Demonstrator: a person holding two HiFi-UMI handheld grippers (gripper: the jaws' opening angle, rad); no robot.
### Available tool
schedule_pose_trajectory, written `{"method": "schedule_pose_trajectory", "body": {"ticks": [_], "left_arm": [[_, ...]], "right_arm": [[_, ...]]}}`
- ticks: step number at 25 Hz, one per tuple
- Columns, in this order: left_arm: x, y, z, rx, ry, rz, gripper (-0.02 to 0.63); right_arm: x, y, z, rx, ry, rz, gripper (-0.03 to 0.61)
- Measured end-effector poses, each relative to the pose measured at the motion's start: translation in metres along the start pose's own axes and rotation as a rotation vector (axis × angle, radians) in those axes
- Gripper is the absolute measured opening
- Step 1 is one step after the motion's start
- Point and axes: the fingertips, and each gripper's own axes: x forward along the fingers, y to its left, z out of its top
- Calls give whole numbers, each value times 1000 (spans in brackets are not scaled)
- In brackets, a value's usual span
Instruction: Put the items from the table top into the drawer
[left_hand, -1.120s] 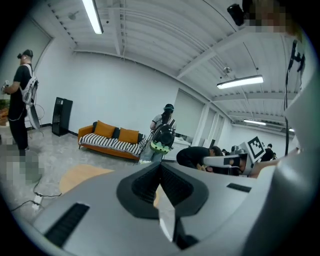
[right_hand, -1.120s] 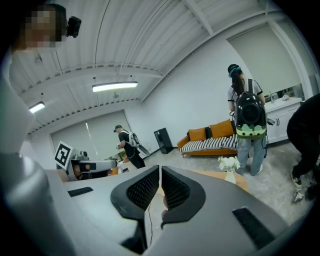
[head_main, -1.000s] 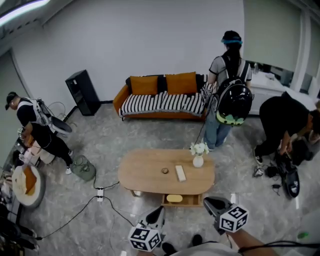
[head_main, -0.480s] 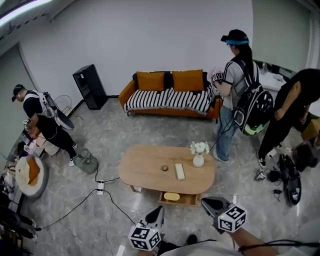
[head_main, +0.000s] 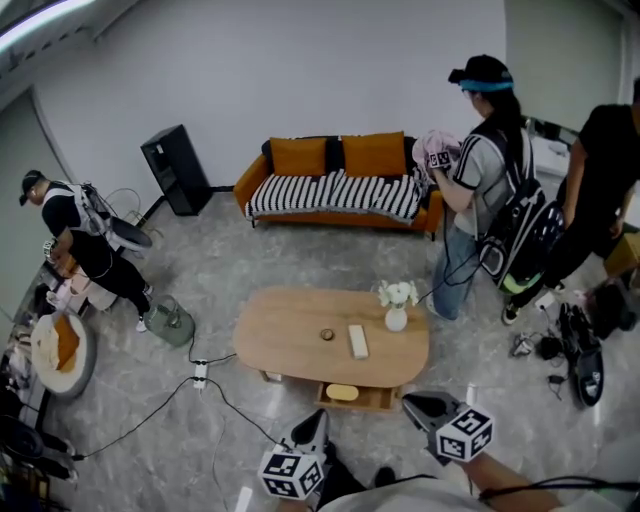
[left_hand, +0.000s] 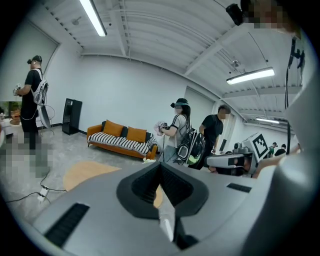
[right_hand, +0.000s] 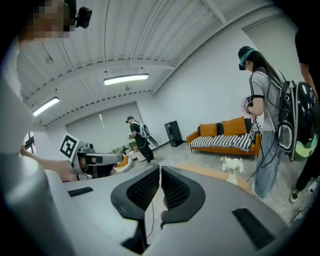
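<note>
Pale wood, oval table (head_main: 285, 350), well ahead of the person and below both grippers. On its top:
- a small round disc (head_main: 327, 335) near the middle;
- a pale block (head_main: 357, 341) just right of the disc;
- a vase (head_main: 396, 319) of white flowers, further right.

Drawer (head_main: 372, 401) stands open under the table's near edge. A yellow item (head_main: 342, 392) already lies in its left part.

Left gripper (head_main: 319, 417): its own view shows the jaws pressed together with nothing between them. Right gripper (head_main: 409, 401): jaws likewise closed and empty. Both hang short of the table, apart from everything on it, and point towards it.

Key relation: the block lies beyond the open drawer, forward of and between the two grippers. Neither is plainly nearer. Its long axis runs away from the person, towards the sofa (head_main: 335, 190), so jaws coming in from this side would best close across its short width. The disc sits more to the left gripper's side, the vase to the right's.

Judgement: early in the task, three things left on top. Either gripper's jaws must open before any pick.
</note>
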Motion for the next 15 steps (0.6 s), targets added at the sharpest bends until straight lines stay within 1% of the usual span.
{"method": "schedule_pose_trajectory", "body": {"ticks": [7,15], "left_arm": [[26,30,13,6,19,-33,2],[57,80,39,63,49,-82,2]], "right_arm": [[24,-21,7,44,-8,-55,38],[79,-27,27,63,-9,-88,37]]}}
